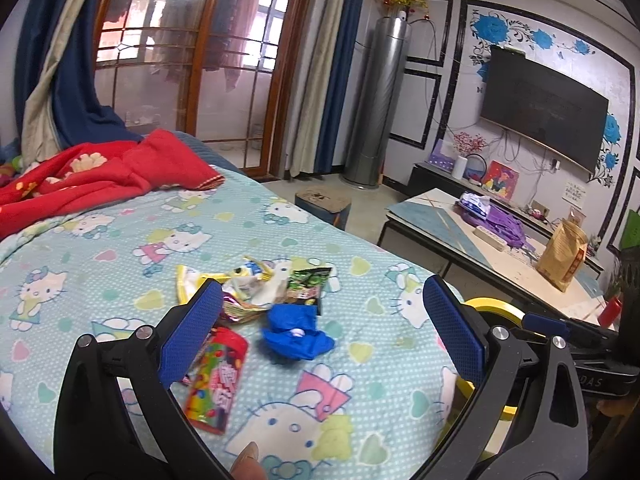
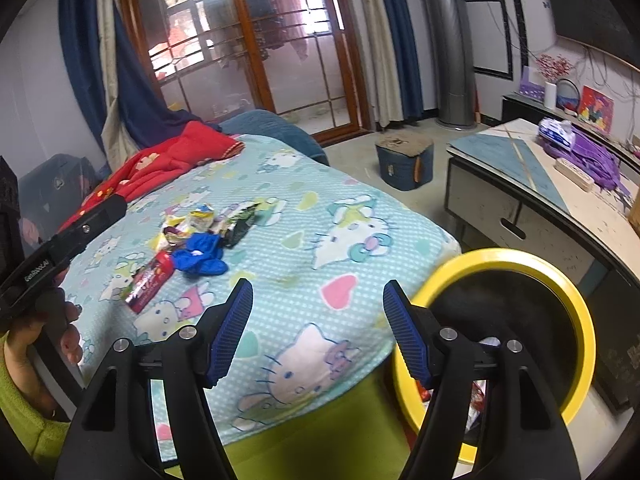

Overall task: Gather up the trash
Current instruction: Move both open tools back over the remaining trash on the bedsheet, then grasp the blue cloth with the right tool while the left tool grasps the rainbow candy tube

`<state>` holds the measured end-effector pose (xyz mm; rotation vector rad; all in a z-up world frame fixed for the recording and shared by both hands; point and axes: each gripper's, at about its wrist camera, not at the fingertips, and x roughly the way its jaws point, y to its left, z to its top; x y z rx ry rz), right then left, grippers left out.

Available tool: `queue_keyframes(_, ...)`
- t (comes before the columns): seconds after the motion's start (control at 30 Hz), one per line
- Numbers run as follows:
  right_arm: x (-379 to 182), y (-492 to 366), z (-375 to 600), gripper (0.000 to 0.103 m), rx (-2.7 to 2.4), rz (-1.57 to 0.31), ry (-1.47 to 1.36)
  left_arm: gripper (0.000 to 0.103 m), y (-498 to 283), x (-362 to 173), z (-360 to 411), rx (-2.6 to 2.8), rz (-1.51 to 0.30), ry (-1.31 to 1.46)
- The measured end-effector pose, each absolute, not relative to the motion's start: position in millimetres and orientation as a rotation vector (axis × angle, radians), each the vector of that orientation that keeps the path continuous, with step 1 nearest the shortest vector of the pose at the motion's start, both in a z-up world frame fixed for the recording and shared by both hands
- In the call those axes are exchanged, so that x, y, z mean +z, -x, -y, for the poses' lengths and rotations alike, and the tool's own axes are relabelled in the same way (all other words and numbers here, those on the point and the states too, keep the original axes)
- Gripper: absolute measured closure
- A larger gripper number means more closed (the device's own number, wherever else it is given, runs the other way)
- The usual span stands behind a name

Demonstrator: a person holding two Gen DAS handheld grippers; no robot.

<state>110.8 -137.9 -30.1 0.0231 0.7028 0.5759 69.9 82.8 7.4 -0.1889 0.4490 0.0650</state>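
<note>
Nearest, in the left wrist view, the left gripper (image 1: 322, 328) held wide, gripping nothing, its blue-padded fingers (image 1: 191, 332) spread over a Hello Kitty bedsheet (image 1: 120, 248). Partly hidden behind the left finger, a red candy wrapper (image 1: 218, 376) lying flat, print blurred. Between the fingers, a crumpled blue scrap (image 1: 298, 334) with a small white speck. Just beyond and touching one another, a heap of mixed wrappers (image 1: 256, 284), yellow, white and foil, too jumbled to separate, with a green packet (image 1: 308, 286) at its right edge. At lower right, only slivers of a yellow-rimmed bin (image 1: 496, 308), mostly blocked by the right finger and the other tool.

Likewise in the right wrist view, the right gripper (image 2: 318, 328) wide and empty, hovering over the near bed edge, well apart from the trash. Beside the bed, the bin (image 2: 576, 320) again, dark inside, its contents cut off by the finger; some bits barely visible. At far left, a hand (image 2: 24, 348) on the other tool's handle, cut by the frame.

Farther off, a red blanket (image 1: 100, 172), a low desk (image 1: 436, 216) carrying a purple bag (image 1: 500, 220), and a dark wall screen (image 1: 544, 108).
</note>
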Motion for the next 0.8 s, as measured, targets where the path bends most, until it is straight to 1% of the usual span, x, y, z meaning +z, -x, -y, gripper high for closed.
queue_keyframes(0.47,-36.0,-120.5,64.6,0.038,0.737,-0.702,0.068,0.011,-60.9,3.0,-129.8,0.134,-0.478,0.212)
queue_keyframes(0.53,-38.7,-123.9,53.2,0.039,0.753,-0.713,0.067,0.011,-58.6,0.9,-136.4,0.132,-0.491,0.222)
queue_keyframes(0.63,-41.3,-130.1,36.1,0.044,0.794,-0.728,0.059,0.012,-55.4,-2.0,-143.7,0.141,-0.5,0.226)
queue_keyframes(0.7,-45.2,-135.9,26.0,0.048,0.816,-0.757,0.044,0.017,-53.6,-4.6,-148.7,0.139,-0.514,0.227)
queue_keyframes(0.77,-48.2,-138.6,16.7,0.05,0.828,-0.772,0.053,0.023,-52.6,-7.7,-151.4,0.133,-0.53,0.232)
queue_keyframes(0.8,-50.2,-138.6,11.9,0.052,0.833,-0.776,0.062,0.025,-51.5,-10.0,-153.3,0.129,-0.542,0.235)
